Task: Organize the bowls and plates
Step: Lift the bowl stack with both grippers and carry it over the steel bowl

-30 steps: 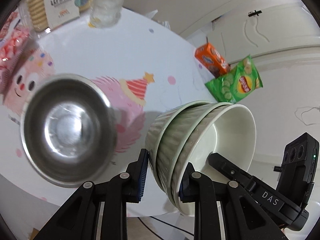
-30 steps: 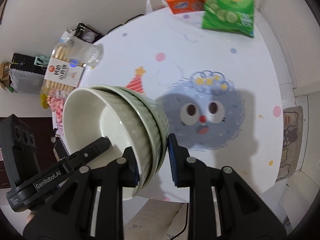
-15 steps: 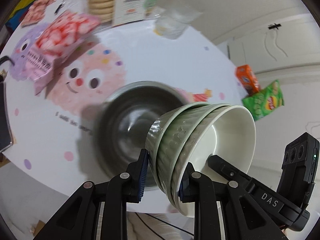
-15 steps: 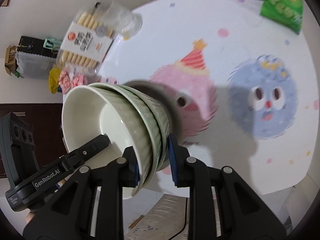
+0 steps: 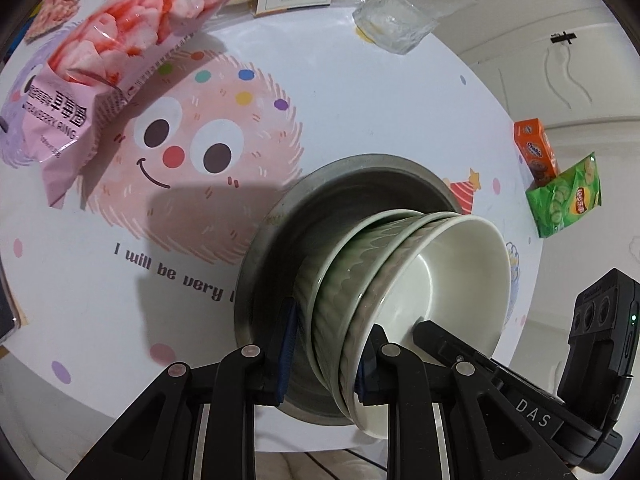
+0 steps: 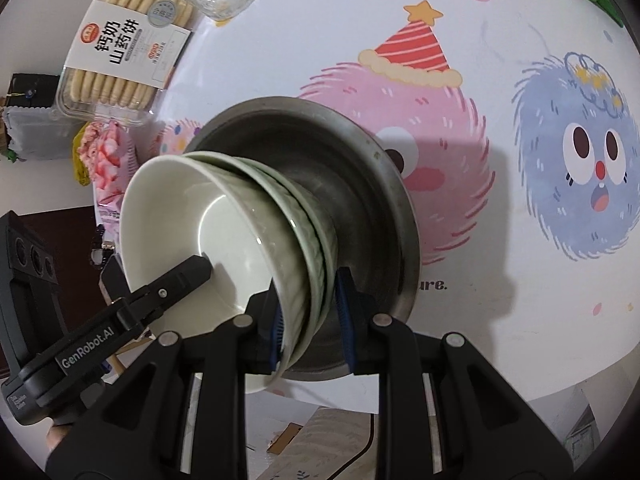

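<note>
A stack of nested pale green bowls (image 5: pixel 420 280) (image 6: pixel 192 216) hangs tilted just above a steel bowl (image 5: pixel 360 184) (image 6: pixel 360 152) that sits on the cartoon-printed round table (image 5: pixel 360 92). My left gripper (image 5: pixel 326 356) is shut on the stack's rim, one pad outside and one inside. On the opposite rim my right gripper (image 6: pixel 310 316) is shut the same way. Each wrist view shows the other gripper's finger reaching into the top bowl. The stack's lower part hides much of the steel bowl's inside.
A pink strawberry snack bag (image 5: pixel 100 80), a biscuit tray (image 6: pixel 120 52) and a clear plastic cup (image 5: pixel 404 20) lie along the far side. An orange box (image 5: pixel 536 156) and a green chip bag (image 5: pixel 568 200) sit at the right edge. The table's near edge is close below the steel bowl.
Both grippers have carried the bowl stack across the table and lower. The steel bowl, off to the side before, now lies directly under the stack. Both grips are unchanged.
</note>
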`<action>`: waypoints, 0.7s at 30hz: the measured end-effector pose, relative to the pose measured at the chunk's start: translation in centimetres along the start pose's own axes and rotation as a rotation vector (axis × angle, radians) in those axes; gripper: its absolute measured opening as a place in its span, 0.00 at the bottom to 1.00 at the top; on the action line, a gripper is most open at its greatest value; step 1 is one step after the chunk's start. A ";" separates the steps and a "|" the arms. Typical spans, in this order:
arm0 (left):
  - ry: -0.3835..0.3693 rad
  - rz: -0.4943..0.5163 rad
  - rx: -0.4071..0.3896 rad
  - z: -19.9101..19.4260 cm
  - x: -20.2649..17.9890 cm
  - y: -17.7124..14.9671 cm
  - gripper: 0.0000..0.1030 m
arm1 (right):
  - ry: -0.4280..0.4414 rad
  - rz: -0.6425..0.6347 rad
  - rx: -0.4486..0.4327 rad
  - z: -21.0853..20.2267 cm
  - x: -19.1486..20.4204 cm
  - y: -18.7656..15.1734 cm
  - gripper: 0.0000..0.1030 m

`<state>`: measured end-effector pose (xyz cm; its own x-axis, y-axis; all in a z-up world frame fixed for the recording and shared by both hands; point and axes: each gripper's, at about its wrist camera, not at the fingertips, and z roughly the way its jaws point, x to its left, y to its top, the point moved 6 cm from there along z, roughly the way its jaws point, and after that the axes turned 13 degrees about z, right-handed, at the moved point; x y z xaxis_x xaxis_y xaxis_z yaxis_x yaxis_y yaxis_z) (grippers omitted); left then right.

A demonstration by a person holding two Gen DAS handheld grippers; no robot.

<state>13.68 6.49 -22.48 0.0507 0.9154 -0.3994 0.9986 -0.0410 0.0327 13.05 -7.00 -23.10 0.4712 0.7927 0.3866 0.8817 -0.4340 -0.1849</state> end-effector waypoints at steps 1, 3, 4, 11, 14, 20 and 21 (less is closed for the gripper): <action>-0.001 0.004 0.000 0.2 -0.1 0.0 0.22 | -0.005 0.003 -0.001 0.1 -0.1 0.0 0.25; -0.005 0.008 -0.003 0.5 -0.2 0.2 0.22 | -0.014 0.006 -0.006 0.2 -0.2 0.1 0.25; -0.009 0.011 -0.006 0.5 -0.2 0.2 0.22 | -0.016 0.008 -0.007 0.3 -0.3 0.1 0.25; -0.034 -0.015 -0.001 1.1 0.0 0.6 0.22 | -0.041 -0.003 -0.016 0.3 0.0 0.3 0.26; -0.048 -0.028 0.001 1.0 0.1 0.6 0.22 | -0.033 0.013 -0.013 0.3 0.0 0.3 0.27; -0.067 -0.022 -0.017 0.3 -0.2 0.3 0.37 | -0.021 0.005 -0.015 0.0 0.1 0.1 0.32; -0.069 -0.016 -0.022 0.1 -0.3 0.4 0.41 | -0.017 0.001 -0.016 -0.1 0.2 0.1 0.35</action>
<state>14.04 6.15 -22.46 0.0365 0.8862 -0.4619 0.9988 -0.0171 0.0461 13.18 -6.95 -22.96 0.4725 0.7993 0.3713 0.8809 -0.4414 -0.1708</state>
